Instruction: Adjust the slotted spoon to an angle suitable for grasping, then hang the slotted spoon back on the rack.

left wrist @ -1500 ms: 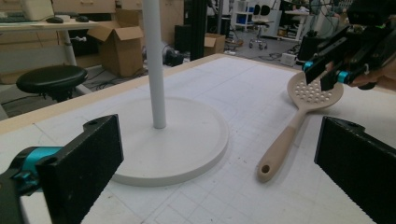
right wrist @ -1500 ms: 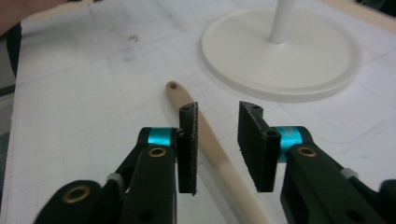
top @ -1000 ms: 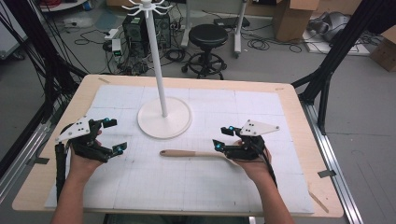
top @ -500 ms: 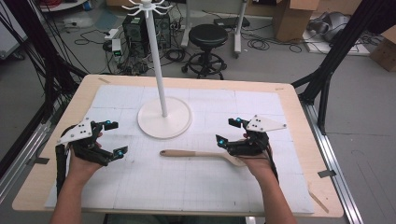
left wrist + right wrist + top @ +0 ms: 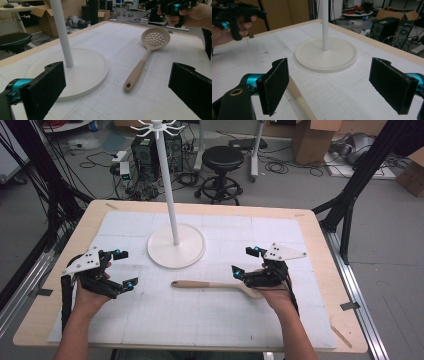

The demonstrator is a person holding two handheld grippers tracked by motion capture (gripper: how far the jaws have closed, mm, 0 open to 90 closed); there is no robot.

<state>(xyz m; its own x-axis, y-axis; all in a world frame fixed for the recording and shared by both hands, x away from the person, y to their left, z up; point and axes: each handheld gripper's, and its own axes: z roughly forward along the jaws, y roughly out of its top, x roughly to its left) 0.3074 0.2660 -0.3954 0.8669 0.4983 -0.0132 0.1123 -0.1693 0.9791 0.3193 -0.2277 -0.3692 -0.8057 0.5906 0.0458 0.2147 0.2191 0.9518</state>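
Observation:
A beige slotted spoon (image 5: 210, 285) lies flat on the white mat, handle to the left and bowl under my right hand. The left gripper view shows its perforated bowl (image 5: 155, 38) far off and the handle's hole end near. My right gripper (image 5: 245, 260) hovers open just above the bowl end, nothing between its jaws; the handle (image 5: 299, 100) runs below its left jaw. Left of the spoon, my left gripper (image 5: 125, 268) is open and empty, pointing toward it. A white stand's round base (image 5: 176, 245) and tall pole (image 5: 167, 185) sit behind the spoon.
The stand's top carries several hooks (image 5: 156, 126). The mat (image 5: 200, 325) covers most of the wooden table (image 5: 320, 250). Behind the table, on the floor, are a black stool (image 5: 222, 160), computer towers, cables and cardboard boxes.
My right gripper has shifted slightly right and its jaws have spread wider above the spoon's bowl. The spoon and the left gripper have barely moved.

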